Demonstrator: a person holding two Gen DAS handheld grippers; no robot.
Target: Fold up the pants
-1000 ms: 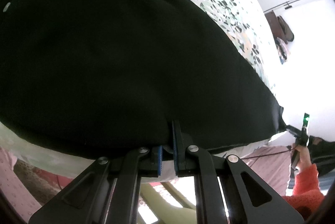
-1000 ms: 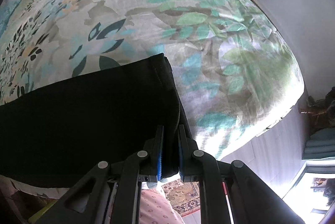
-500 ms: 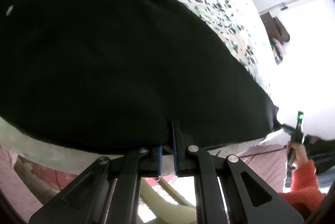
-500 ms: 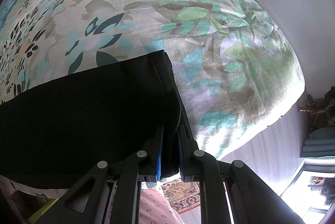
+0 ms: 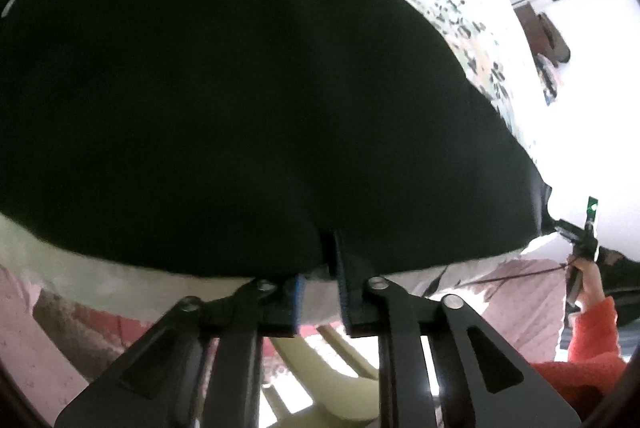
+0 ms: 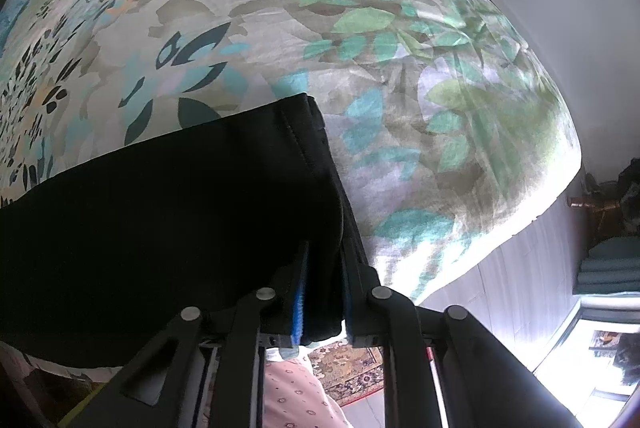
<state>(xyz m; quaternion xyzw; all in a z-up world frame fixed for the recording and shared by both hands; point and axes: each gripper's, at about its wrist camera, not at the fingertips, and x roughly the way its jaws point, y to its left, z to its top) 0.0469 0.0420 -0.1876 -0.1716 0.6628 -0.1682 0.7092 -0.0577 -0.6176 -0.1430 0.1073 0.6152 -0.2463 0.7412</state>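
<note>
right wrist: smooth black pants [image 6: 160, 220] between right gripper [image 6: 324, 292] jaws, just parted

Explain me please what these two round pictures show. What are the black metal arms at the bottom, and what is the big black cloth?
No robot here: a person holds a two-finger gripper in each hand, each with a fisheye camera looking along its fingers. One picture comes from the left gripper, the other from the right gripper. Black pants lie on a bed with a leaf-patterned sheet. Both grippers' jaws have just been opening: the left has let go of the edge, while cloth still sits between the right one's loosened fingers.
</note>
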